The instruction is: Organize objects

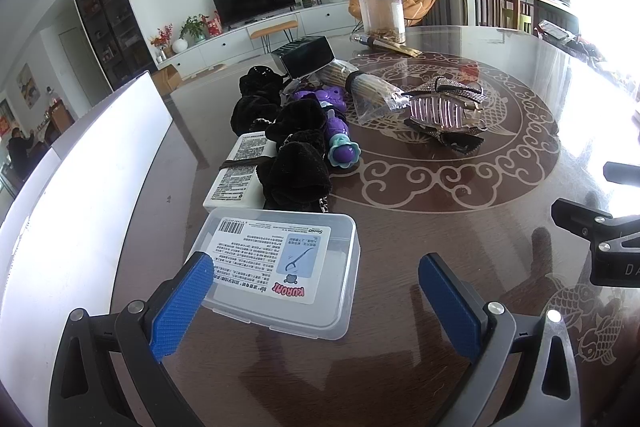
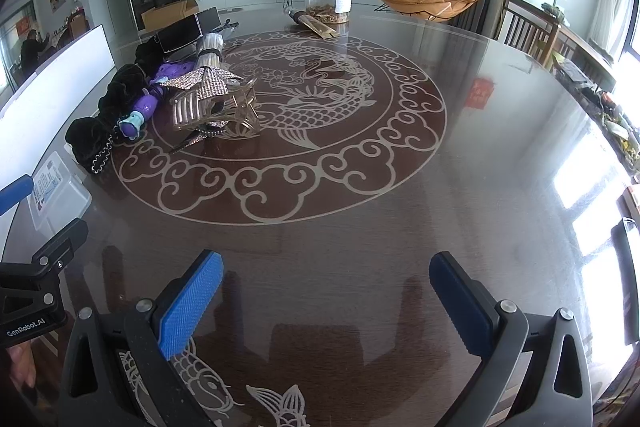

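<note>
The left gripper (image 1: 316,303) is held low and level, its two blue-padded fingers (image 1: 182,307) spread wide with nothing clasped between them. The right gripper (image 2: 326,301) sits in the same attitude just to its right, jaws equally wide and empty, blue pads (image 2: 190,303) facing inward. Each gripper's dark body shows at the edge of the other's view. A fingertip (image 2: 22,367) of the person shows beneath the left gripper's body.
</note>
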`<state>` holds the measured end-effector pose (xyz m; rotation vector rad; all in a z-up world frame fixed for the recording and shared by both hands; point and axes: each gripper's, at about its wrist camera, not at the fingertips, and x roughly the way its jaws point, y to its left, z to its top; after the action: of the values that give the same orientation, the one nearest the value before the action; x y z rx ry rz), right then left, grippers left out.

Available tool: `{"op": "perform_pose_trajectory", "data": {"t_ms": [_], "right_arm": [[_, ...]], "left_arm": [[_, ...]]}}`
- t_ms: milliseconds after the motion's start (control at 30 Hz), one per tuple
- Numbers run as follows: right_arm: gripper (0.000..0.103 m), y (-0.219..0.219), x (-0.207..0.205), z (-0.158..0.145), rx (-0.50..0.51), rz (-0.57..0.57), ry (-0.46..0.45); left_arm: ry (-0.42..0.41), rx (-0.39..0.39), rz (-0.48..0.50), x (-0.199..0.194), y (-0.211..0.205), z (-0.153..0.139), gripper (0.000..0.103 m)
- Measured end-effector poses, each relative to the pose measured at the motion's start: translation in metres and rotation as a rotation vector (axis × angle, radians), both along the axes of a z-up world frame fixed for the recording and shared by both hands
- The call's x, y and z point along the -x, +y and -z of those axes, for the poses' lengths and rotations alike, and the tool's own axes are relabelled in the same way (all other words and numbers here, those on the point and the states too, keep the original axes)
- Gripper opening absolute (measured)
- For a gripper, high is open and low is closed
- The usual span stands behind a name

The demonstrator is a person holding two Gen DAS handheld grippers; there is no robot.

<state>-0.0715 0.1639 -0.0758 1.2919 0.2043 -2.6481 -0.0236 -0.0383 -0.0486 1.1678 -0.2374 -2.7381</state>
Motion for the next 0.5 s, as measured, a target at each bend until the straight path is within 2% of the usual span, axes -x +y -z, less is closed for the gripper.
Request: {"op": "perform_pose_trajectory", "data": {"t_ms": [500], "right_arm": [[0.103, 0.0023, 0.0011, -0.0002, 0.003, 0.001, -0.024]], "left_arm": [[-0.008, 0.008, -0.006, 0.0018, -0.0008, 0.0007, 0.103]]}}
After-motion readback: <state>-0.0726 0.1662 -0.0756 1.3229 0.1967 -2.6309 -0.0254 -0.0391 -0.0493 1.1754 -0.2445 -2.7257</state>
